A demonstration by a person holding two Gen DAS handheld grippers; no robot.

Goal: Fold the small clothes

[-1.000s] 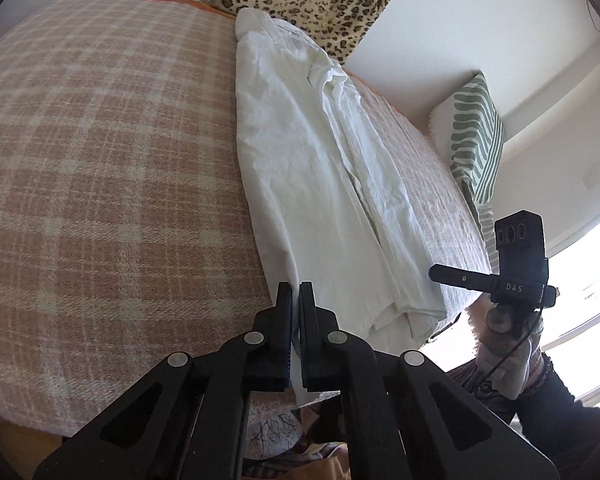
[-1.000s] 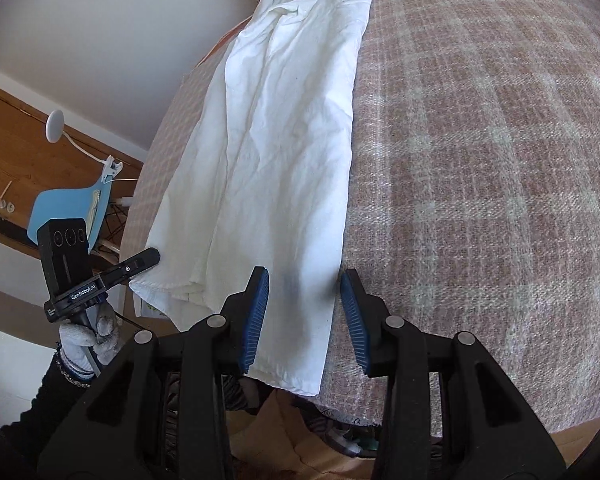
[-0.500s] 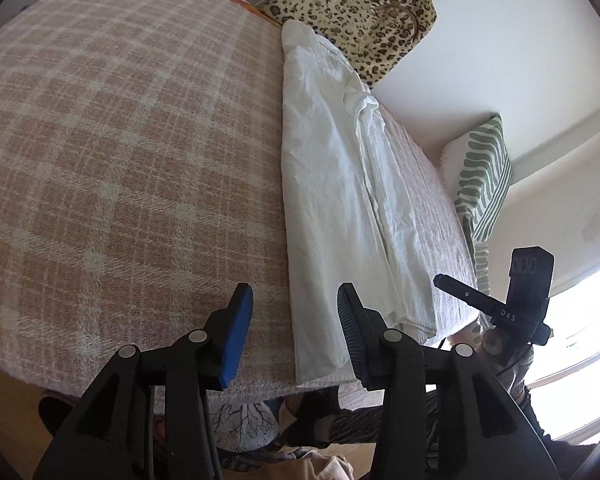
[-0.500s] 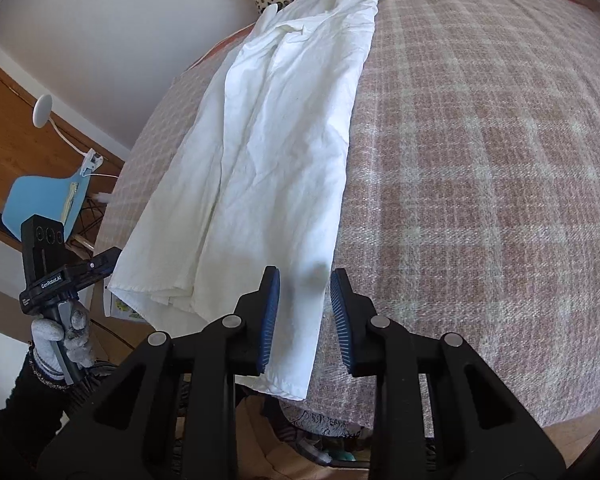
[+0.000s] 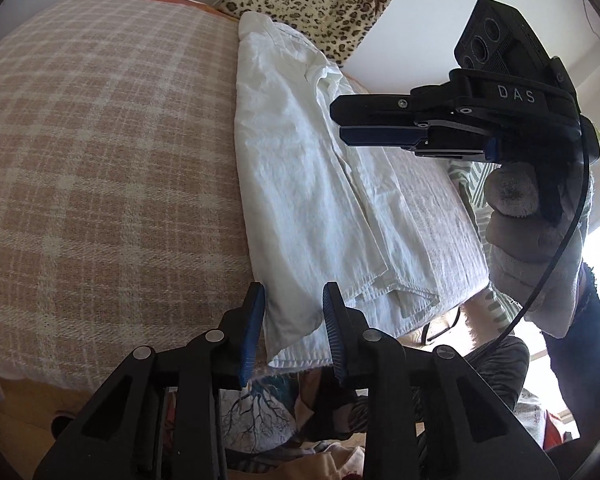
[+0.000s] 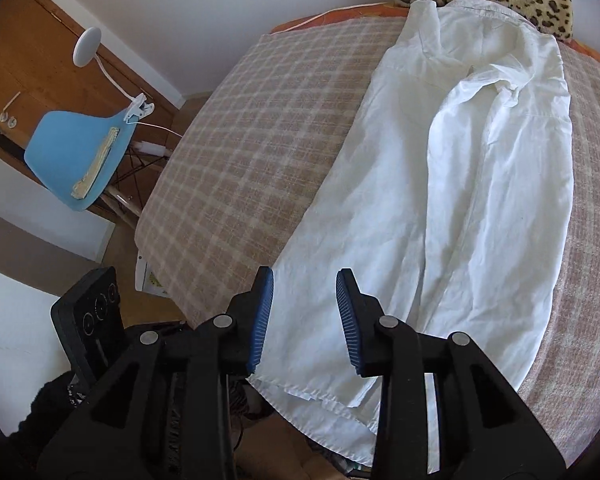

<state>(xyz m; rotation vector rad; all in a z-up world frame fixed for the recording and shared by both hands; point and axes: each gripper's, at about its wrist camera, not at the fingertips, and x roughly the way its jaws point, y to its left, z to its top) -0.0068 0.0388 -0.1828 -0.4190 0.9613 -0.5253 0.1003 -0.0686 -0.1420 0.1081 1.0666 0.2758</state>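
On the black body of the right gripper [image 5: 374, 124], seen from the left wrist view, you read the raised letters "DAS". In the right wrist view, the small markings on the black device at lower left are too small for you to read.

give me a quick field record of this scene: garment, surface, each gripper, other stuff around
garment: white shirt, lying lengthwise, sides folded in, collar at far end
surface: plaid bedspread
near hem: hangs over the bed's near edge
left gripper: jaws closing, hem corner between them, pads not pressing
right gripper: jaws opening, above the shirt's lower part, holding nothing
beyond collar: leopard-print bag
beside bed: blue chair, white clip lamp
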